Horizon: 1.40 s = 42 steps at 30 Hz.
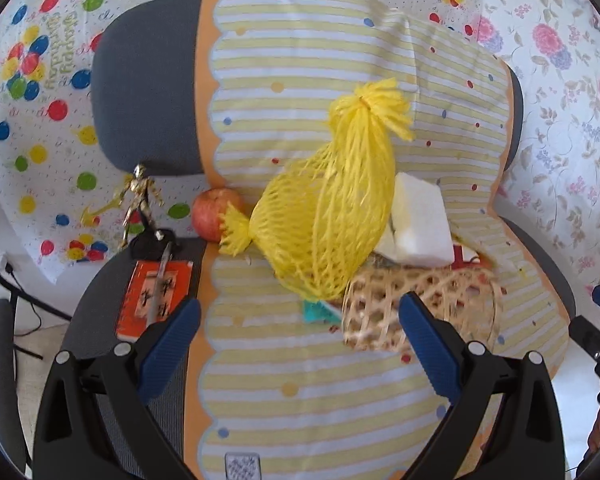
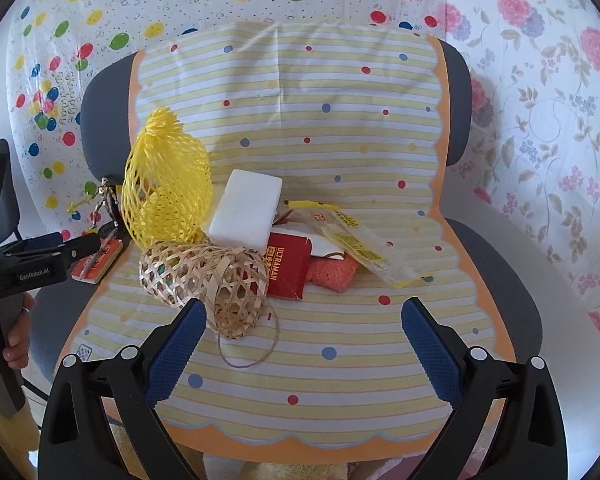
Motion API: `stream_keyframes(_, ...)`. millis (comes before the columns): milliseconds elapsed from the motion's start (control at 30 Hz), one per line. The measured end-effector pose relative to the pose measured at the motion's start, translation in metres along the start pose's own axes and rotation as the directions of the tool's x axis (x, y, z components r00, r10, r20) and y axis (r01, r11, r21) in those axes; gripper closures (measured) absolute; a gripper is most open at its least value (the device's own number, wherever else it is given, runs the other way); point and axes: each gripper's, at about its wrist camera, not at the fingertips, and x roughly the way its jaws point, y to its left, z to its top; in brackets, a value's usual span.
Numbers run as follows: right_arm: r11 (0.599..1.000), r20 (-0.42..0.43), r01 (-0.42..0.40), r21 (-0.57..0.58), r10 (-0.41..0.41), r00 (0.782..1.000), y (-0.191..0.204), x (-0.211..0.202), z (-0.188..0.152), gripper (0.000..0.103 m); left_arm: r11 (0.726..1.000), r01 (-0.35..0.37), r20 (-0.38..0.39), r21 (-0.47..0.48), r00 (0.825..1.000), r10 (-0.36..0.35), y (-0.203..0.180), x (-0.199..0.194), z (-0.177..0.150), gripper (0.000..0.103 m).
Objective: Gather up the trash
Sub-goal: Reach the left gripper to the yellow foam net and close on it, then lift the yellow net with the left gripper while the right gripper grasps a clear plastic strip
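Observation:
A heap of trash lies on a chair seat draped with a striped cloth (image 2: 300,120): a yellow foam net sleeve (image 1: 332,200) (image 2: 164,188), a white foam block (image 1: 420,224) (image 2: 248,208), a woven bamboo basket (image 1: 416,308) (image 2: 204,276), a red Ultraman box (image 2: 286,264), an orange knitted piece (image 2: 332,272) and a clear yellow-printed wrapper (image 2: 364,244). My left gripper (image 1: 300,344) is open, just short of the basket and net. My right gripper (image 2: 304,344) is open above the bare cloth in front of the pile.
On the chair's uncovered left side sit an apple (image 1: 216,216), a small gold figurine (image 1: 140,204) on a black base, and an orange booklet (image 1: 156,296) with a pen. Patterned sheets hang behind. A hand (image 2: 16,332) holds the left gripper's handle at the left edge.

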Motion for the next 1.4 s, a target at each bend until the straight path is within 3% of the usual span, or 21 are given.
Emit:
stream_keyframes(267,1.0,-0.027,0.021,-0.014,-0.021,0.999,-0.011,0.025,0.0,0.006,0.993,0.111,0.044,-0.037,0.993,-0.109,-0.014,0.021,0.028,0.007)
stream_keyframes(367,1.0,-0.044,0.017,0.002,-0.016,0.999,-0.017,0.034,-0.002,0.006,0.997,0.059,0.062,-0.049,0.997,-0.056,-0.012,0.036,0.044,0.007)
stream_keyframes(467,1.0,-0.054,0.004,-0.001,-0.004,0.999,-0.02,0.04,-0.004,0.006,0.992,0.008,-0.001,-0.122,1.0,-0.009,0.009,0.062,0.05,0.007)
stream_keyframes(567,1.0,-0.054,0.003,-0.008,-0.003,0.999,-0.022,0.046,-0.004,0.006,0.972,0.027,-0.085,-0.233,0.995,-0.048,0.037,0.092,0.045,0.01)
stream_keyframes(767,1.0,-0.058,-0.013,0.0,0.013,0.998,-0.025,0.059,0.0,0.006,0.932,0.079,-0.203,-0.354,0.966,-0.159,0.061,0.143,0.028,0.029)
stream_keyframes(833,1.0,-0.067,-0.013,0.002,0.013,0.998,-0.026,0.064,0.0,0.006,0.917,0.109,-0.205,-0.384,0.958,-0.199,0.064,0.152,0.025,0.032)
stream_keyframes(967,1.0,-0.077,-0.015,0.007,0.016,0.997,-0.026,0.069,-0.001,0.006,0.873,0.204,-0.203,-0.443,0.926,-0.319,0.067,0.166,0.021,0.041)
stream_keyframes(1067,1.0,-0.079,-0.014,0.011,0.015,0.997,-0.026,0.068,-0.002,0.006,0.85,0.26,-0.197,-0.459,0.903,-0.383,0.066,0.173,0.019,0.059)
stream_keyframes(1100,1.0,-0.075,-0.015,0.011,0.016,0.997,-0.026,0.066,-0.002,0.006,0.845,0.269,-0.187,-0.463,0.902,-0.389,0.065,0.173,0.019,0.074)
stream_keyframes(1200,1.0,-0.054,-0.002,-0.002,0.002,0.999,-0.024,0.058,-0.001,0.006,0.847,0.324,-0.113,-0.422,0.908,-0.404,0.062,0.154,0.028,0.091)
stream_keyframes(1300,1.0,-0.023,0.025,-0.01,-0.025,0.999,-0.025,0.05,0.0,0.006,0.887,0.331,0.008,-0.322,0.938,-0.347,0.054,0.109,0.046,0.092)
stream_keyframes(1400,0.998,-0.007,0.057,0.005,-0.057,0.998,-0.03,0.045,-0.002,0.006,0.919,0.302,0.128,-0.253,0.952,-0.278,0.051,0.06,0.061,0.092)
